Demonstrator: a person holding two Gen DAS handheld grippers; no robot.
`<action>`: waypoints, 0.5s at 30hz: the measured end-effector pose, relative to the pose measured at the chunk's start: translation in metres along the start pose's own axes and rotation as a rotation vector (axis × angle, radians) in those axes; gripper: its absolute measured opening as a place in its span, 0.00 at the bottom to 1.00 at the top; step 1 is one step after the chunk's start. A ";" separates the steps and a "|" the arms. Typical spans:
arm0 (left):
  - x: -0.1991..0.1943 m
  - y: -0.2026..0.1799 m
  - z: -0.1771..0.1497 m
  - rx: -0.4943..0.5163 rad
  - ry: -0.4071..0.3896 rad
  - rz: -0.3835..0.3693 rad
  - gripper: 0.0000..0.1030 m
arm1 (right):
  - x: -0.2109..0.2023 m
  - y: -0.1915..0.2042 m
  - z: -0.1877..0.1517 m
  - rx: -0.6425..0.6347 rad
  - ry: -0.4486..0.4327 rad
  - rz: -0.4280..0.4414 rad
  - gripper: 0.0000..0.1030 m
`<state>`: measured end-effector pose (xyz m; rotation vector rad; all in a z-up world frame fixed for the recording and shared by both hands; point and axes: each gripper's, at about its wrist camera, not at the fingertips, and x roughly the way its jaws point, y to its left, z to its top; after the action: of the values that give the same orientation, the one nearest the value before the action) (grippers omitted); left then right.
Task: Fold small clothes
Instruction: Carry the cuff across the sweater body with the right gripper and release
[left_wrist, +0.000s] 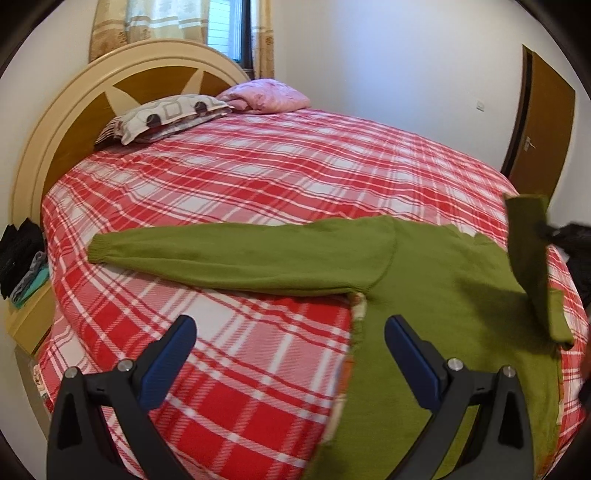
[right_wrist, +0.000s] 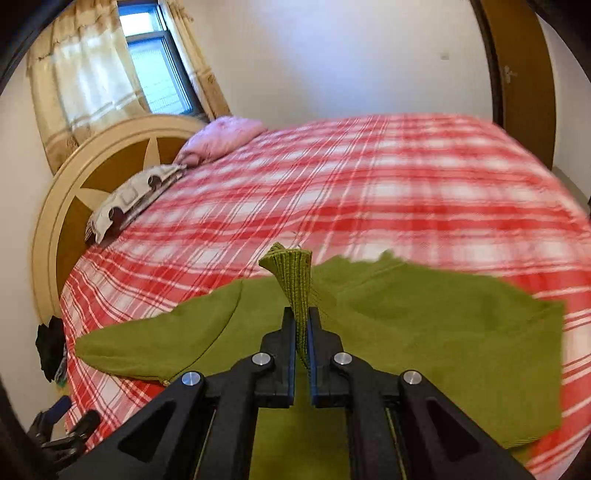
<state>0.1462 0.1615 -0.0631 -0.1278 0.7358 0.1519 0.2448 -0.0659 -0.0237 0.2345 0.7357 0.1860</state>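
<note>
the right claw (right_wrist: 302, 325) was clamped on the ribbed cuff (right_wrist: 293, 273) of the green sweater (left_wrist: 436, 280), lifted above the body. the left claw (left_wrist: 290, 332) hung apart over the plaid bed (left_wrist: 240, 177), wide bare cover beyond.

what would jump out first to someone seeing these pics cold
The green sweater spread across the near side of the bed, one sleeve stretched out flat toward the headboard, stands out against the red and white plaid bedspread. The right tool is shut on the ribbed cuff of the other sleeve, lifting it over the sweater's body. The left tool hovers open above the sweater's near edge.
</note>
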 end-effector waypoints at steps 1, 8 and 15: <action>0.001 0.003 0.000 -0.004 0.002 0.004 1.00 | 0.014 0.005 -0.004 0.009 0.013 0.007 0.04; 0.014 0.020 -0.002 -0.015 0.011 0.041 1.00 | 0.068 0.027 -0.023 0.022 0.067 0.041 0.04; 0.028 0.024 -0.005 -0.020 0.050 0.026 1.00 | 0.101 0.048 -0.026 0.004 0.075 0.017 0.05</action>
<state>0.1590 0.1870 -0.0872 -0.1419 0.7857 0.1816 0.2964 0.0089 -0.0942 0.2383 0.8087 0.2105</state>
